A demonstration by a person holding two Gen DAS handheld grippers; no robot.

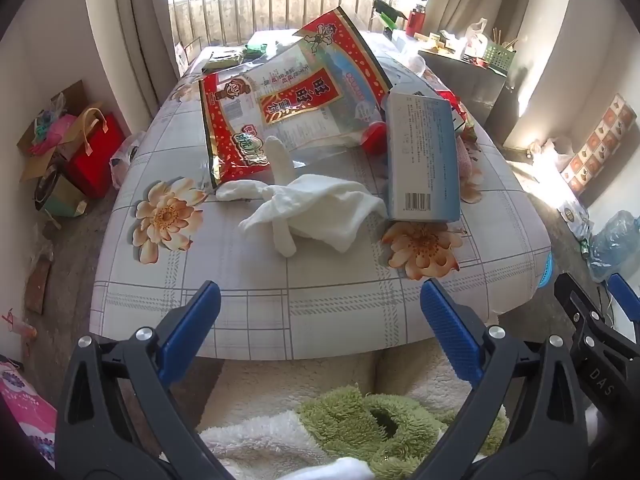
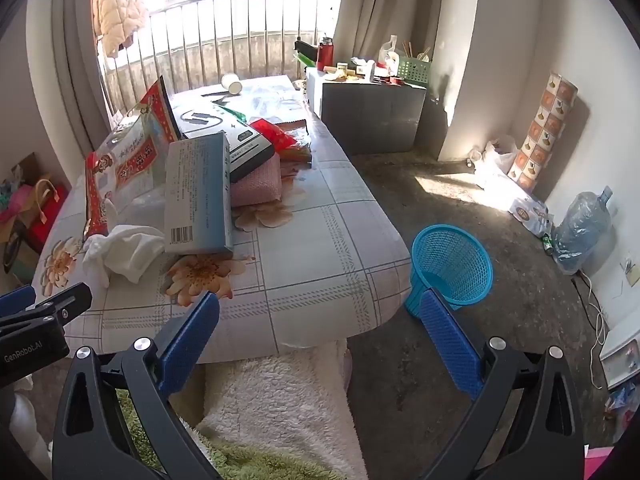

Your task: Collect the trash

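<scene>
A bed in a grey checked sheet with printed flowers fills the middle. Far right stands a grey cabinet, carrying a red flask and a green basket. On the right floor lies a clear water jug, near a patterned roll leaning on the wall. Left of the bed, a red gift bag sits among boxes. A cream padded jacket hangs by the barred window.
</scene>
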